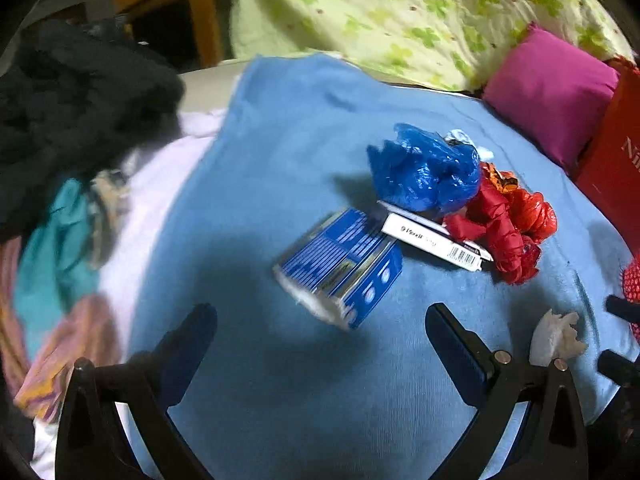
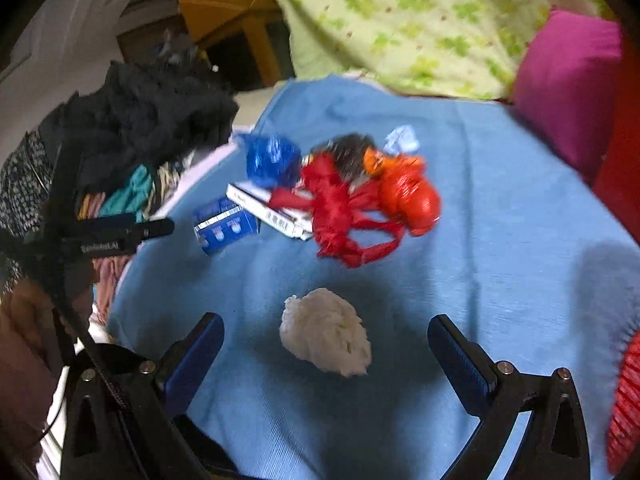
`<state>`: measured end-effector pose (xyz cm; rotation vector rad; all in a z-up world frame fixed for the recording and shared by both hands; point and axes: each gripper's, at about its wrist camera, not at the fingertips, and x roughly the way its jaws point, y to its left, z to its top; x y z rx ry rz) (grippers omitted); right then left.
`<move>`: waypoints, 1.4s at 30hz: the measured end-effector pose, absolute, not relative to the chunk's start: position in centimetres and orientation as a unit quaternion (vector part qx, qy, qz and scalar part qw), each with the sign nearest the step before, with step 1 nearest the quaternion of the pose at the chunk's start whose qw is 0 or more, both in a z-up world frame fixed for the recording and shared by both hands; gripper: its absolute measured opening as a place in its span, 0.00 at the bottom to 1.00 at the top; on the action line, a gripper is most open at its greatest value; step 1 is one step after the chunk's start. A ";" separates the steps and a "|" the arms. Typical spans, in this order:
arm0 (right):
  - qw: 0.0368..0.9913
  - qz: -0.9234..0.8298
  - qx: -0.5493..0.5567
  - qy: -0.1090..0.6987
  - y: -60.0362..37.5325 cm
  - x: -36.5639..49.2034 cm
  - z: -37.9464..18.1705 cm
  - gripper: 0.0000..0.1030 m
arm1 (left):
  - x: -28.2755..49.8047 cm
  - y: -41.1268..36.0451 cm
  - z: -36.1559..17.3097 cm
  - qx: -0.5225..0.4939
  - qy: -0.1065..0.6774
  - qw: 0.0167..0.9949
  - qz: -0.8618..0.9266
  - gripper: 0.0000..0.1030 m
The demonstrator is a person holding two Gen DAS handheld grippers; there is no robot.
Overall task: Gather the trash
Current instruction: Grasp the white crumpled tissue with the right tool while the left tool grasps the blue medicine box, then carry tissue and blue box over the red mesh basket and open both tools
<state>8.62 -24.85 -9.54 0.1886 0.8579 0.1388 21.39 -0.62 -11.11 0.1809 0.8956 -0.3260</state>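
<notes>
From the left wrist view, the left tool (image 1: 320, 316) hangs released, jaws wide and empty, over the blue blanket (image 1: 280, 140). The blue carton (image 1: 340, 264) lies just ahead at twelve o'clock; the white box (image 1: 432, 236), blue bag (image 1: 424, 168) and red bag (image 1: 504, 220) cluster at one o'clock.

From the right wrist view, the right tool (image 2: 324, 328) is likewise released, straddling the white paper wad (image 2: 326, 332) without touching it. Nothing looks collected yet; I judge every piece remains.

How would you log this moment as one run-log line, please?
left gripper: open, over blue carton | right gripper: open, around white wad | nothing held
</notes>
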 end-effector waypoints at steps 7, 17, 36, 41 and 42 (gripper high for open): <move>0.869 0.099 0.123 0.470 -24.8 11.8 -13.3 0.65 | 25.1 -2.9 -13.5 0.131 0.428 0.873 -0.195 1.00; 0.875 0.105 0.122 0.457 -24.2 10.5 -12.8 0.38 | 26.9 -1.5 -14.5 0.062 0.448 0.860 -0.235 0.51; 0.888 0.085 0.171 0.417 -27.3 5.2 -9.2 0.38 | 25.8 -5.0 -15.8 0.133 0.452 0.864 -0.179 0.81; 0.888 0.082 0.172 0.419 -27.6 5.6 -9.7 0.38 | 27.6 -5.2 -16.7 0.112 0.457 0.864 -0.179 0.79; 0.888 0.082 0.173 0.419 -27.5 5.5 -9.8 0.38 | 27.8 -5.0 -16.5 0.103 0.453 0.867 -0.180 0.69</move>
